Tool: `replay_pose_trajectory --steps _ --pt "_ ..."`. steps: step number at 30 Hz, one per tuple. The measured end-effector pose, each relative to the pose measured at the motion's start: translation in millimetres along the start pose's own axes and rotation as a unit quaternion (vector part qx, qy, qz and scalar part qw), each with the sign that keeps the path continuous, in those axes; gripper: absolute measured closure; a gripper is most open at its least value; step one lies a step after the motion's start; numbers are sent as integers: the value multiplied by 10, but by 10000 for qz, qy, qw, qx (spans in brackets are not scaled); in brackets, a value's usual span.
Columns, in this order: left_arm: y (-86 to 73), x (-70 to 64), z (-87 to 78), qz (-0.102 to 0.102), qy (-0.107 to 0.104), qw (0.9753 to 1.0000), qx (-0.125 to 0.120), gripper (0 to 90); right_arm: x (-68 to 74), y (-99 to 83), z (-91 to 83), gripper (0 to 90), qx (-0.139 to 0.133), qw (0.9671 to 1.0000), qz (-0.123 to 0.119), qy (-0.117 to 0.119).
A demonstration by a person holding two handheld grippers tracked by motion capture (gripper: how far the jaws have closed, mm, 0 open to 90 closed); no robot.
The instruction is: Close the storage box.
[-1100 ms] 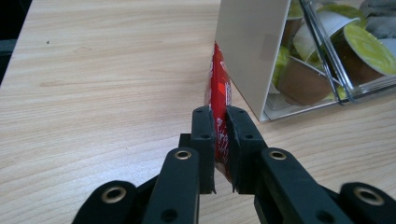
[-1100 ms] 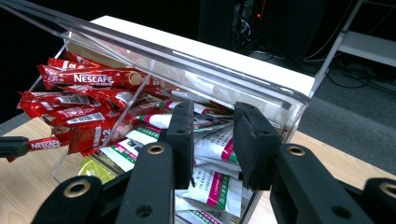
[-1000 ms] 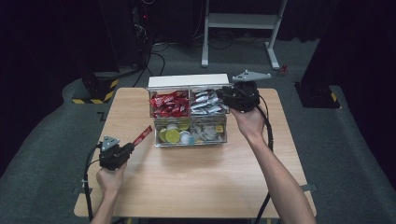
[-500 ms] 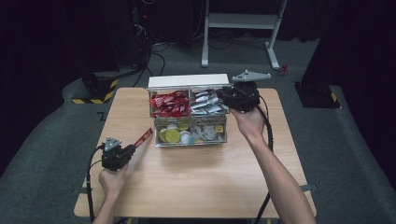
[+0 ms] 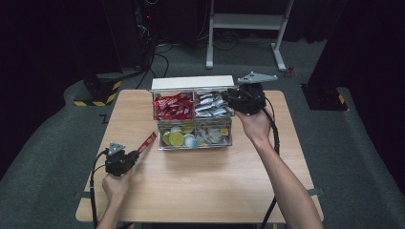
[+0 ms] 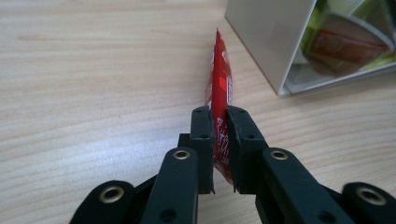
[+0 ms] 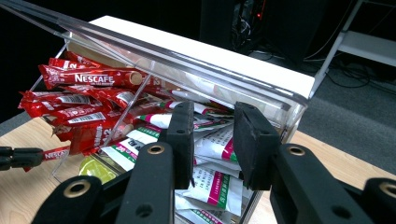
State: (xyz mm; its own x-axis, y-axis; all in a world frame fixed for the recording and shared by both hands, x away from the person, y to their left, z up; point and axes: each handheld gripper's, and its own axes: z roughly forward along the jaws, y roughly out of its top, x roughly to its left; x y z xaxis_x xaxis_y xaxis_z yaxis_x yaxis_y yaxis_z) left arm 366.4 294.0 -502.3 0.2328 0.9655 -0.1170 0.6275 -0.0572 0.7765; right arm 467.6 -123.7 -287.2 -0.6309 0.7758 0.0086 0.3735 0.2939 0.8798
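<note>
Light wooden table [image 5: 200,181]; clear four-compartment acrylic organiser [image 5: 193,143] at far edge. Right gripper [image 5: 235,98] at its right rear compartment, jaws parted, gripping nothing. Left gripper [image 5: 135,156] clamps red coffee stick sachet [image 6: 221,88] just outside organiser's near-left corner. Judged: pickup done; drop into red-sachet compartment remains.

A slim red sachet [image 6: 220,98] stands on edge, pinched between the left gripper's [image 6: 219,122] jaws, projecting forward beyond them.

Red sachet [image 6: 220,88]: lower end hidden between left gripper [image 6: 219,122] jaws, print blurred. Clear organizer box [image 6: 275,44] cut off at upper-right frame edge, contents there blurred.
</note>
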Motion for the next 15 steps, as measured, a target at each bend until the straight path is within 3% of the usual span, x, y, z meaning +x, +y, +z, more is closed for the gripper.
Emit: replay_pose_trajectory --steps 5,8,15 --pt "-35 10 24 11 13 9999 113 805 -2 1 -4 686 -5 10000 -17 3" --pt "-54 -3 41 116 59 9998 160 800 -3 1 -6 686 -7 10000 -18 4" --pt "-92 1 81 94 53 9996 248 789 -4 1 -9 686 -11 10000 -18 2"
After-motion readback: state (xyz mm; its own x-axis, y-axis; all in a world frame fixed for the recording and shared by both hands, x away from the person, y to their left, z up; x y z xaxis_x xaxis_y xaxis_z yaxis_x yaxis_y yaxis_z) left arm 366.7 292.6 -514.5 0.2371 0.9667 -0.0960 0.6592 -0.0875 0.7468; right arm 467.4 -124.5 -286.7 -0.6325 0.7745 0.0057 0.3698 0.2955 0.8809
